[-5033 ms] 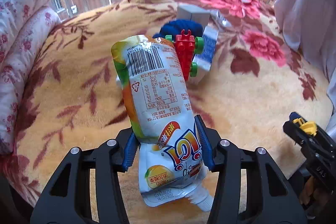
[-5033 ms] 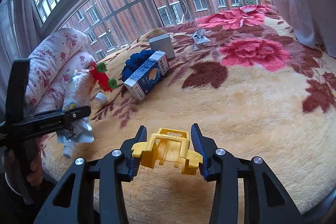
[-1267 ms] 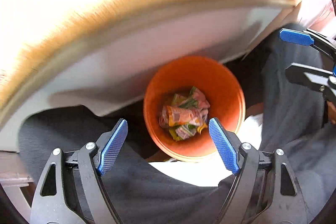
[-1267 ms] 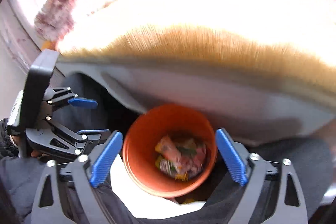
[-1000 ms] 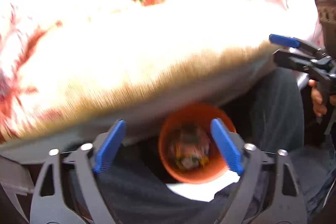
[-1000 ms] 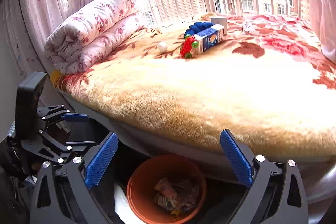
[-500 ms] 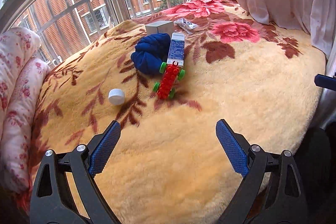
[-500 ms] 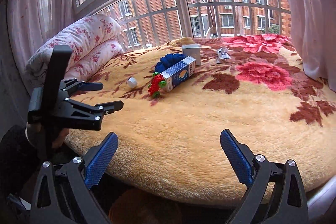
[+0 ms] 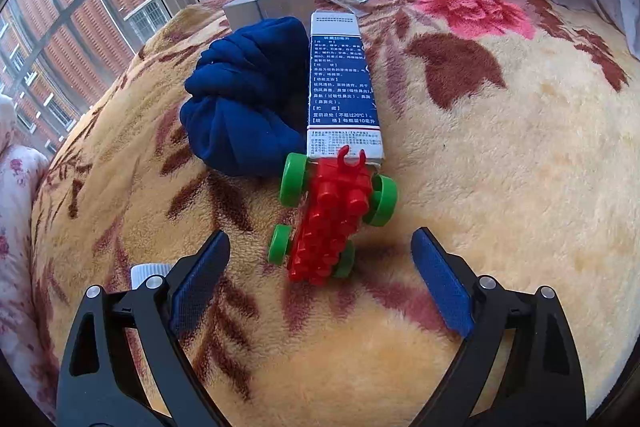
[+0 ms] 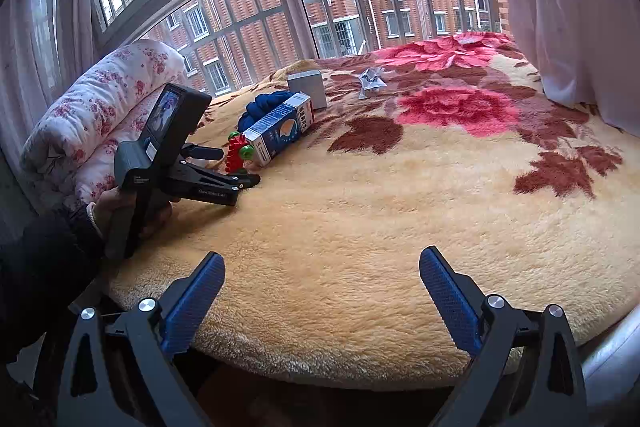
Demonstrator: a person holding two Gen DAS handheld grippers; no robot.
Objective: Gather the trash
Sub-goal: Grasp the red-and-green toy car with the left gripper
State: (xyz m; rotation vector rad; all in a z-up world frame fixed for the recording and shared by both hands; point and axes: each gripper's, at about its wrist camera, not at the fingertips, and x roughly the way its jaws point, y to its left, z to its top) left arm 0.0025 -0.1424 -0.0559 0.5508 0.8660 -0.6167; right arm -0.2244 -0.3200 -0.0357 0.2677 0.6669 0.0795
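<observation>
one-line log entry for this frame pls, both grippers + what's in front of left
left gripper: open, empty | right gripper: open, empty | ahead of left: red toy car, touching blue-white carton | phase: reaching

The bed [image 9: 500,187] is covered in cream-yellow plush patterned with red roses and maroon leaves. A red toy [image 9: 334,223] is fitted with green wheels. The carton [image 9: 342,91] is printed blue and white; the cloth [image 9: 248,103] is navy. The quilt [image 10: 100,107] is white, sprigged pink.
</observation>
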